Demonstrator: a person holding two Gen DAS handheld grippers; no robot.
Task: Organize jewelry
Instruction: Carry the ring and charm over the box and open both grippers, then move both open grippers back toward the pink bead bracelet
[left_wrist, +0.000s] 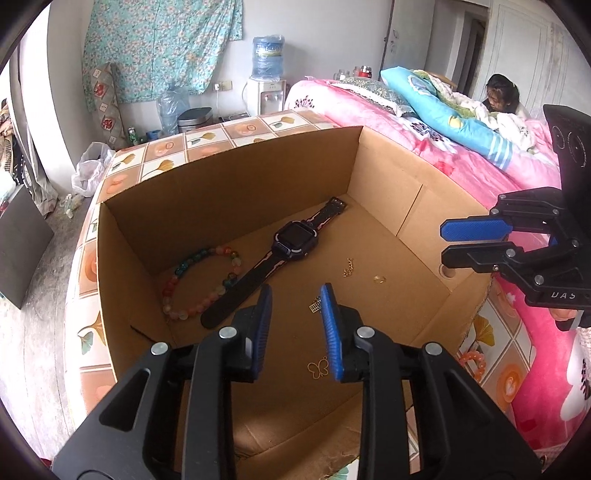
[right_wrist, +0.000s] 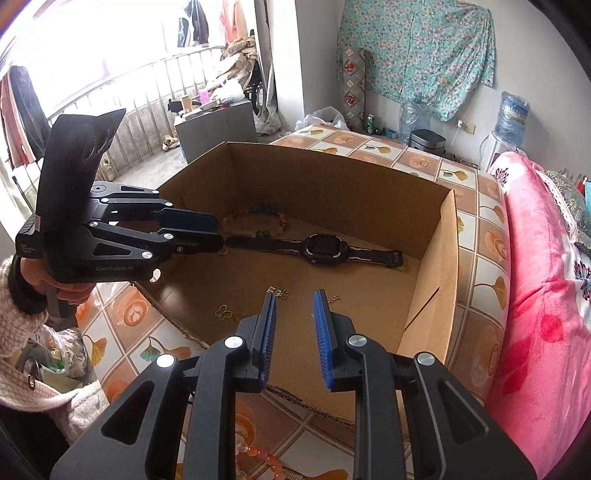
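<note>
1. Jaws of the left gripper (left_wrist: 295, 295) stand parted with nothing between the blue pads, hovering over the near part of the cardboard box (left_wrist: 229, 177).
2. Jaws of the right gripper (right_wrist: 294, 301) are likewise released and empty, above the box's near edge; in the left wrist view that gripper (left_wrist: 448, 242) hangs over the box's right wall.
3. On the box floor lie a black watch (left_wrist: 291, 242) stretched flat, a coloured bead bracelet (left_wrist: 201, 280) just beside its strap, a small gold chain (left_wrist: 348, 267), a gold ring (left_wrist: 379, 279), a gold butterfly charm (left_wrist: 318, 368) and a small gold grid-shaped charm (left_wrist: 315, 305).
4. An orange bead bracelet (right_wrist: 264, 456) lies outside the box on the patterned bed cover (right_wrist: 491, 258).
5. A hand in a knitted sleeve (right_wrist: 55, 288) grips the left gripper's handle.
</note>
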